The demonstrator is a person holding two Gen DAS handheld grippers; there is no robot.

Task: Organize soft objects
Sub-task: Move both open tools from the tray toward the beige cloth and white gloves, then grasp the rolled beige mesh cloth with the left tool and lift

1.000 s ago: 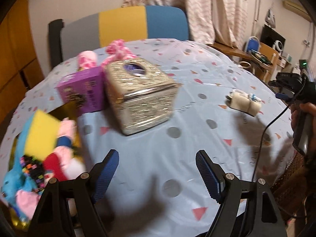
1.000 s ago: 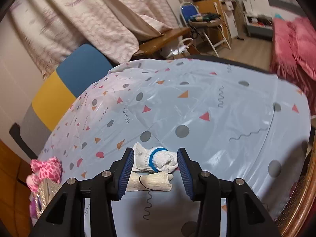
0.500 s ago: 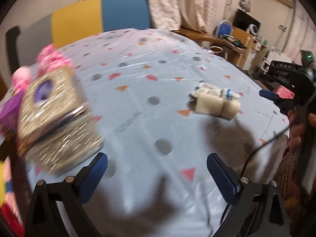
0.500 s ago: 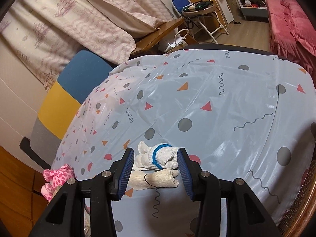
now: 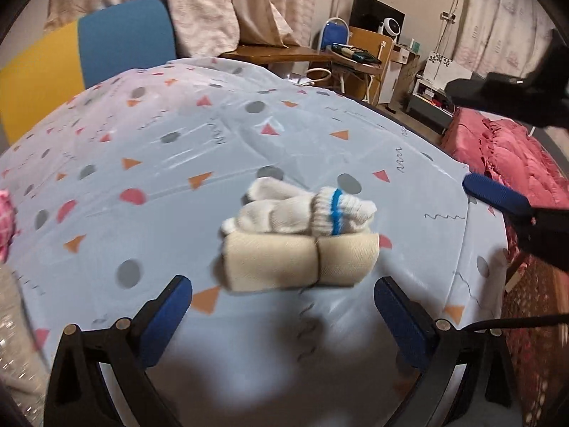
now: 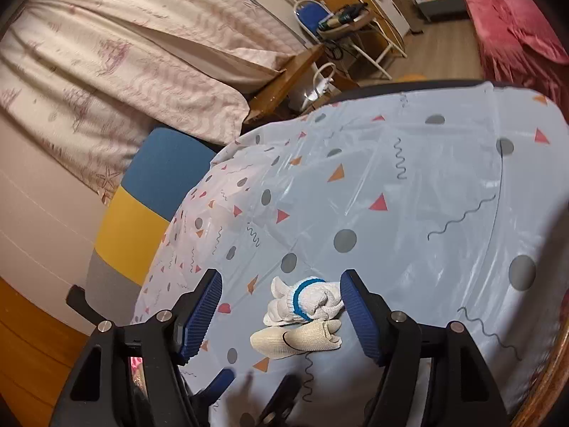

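A white knit glove bundle with a blue cuff band (image 5: 313,210) lies against a cream rolled cloth (image 5: 298,263) on the patterned blue tablecloth (image 5: 177,149). My left gripper (image 5: 282,315) is open, its blue pads just short of the cream roll. My right gripper (image 6: 281,315) is open above the table, and both bundles, white (image 6: 306,300) and cream (image 6: 295,338), show between its fingers. One right finger (image 5: 494,194) shows at the right of the left wrist view. The left gripper's tips (image 6: 249,391) show below the cream roll in the right wrist view.
A chair with grey, yellow and blue back panels (image 6: 142,213) stands behind the table. A silver tissue box edge (image 5: 14,338) and a pink item (image 5: 5,220) sit at the far left. A red bedspread (image 5: 515,163) lies to the right, beyond the table edge.
My left gripper has swung right, away from the tissue box and toy pile, and closed in on the glove and cloth bundles. My right gripper has opened wider and tilted above them.
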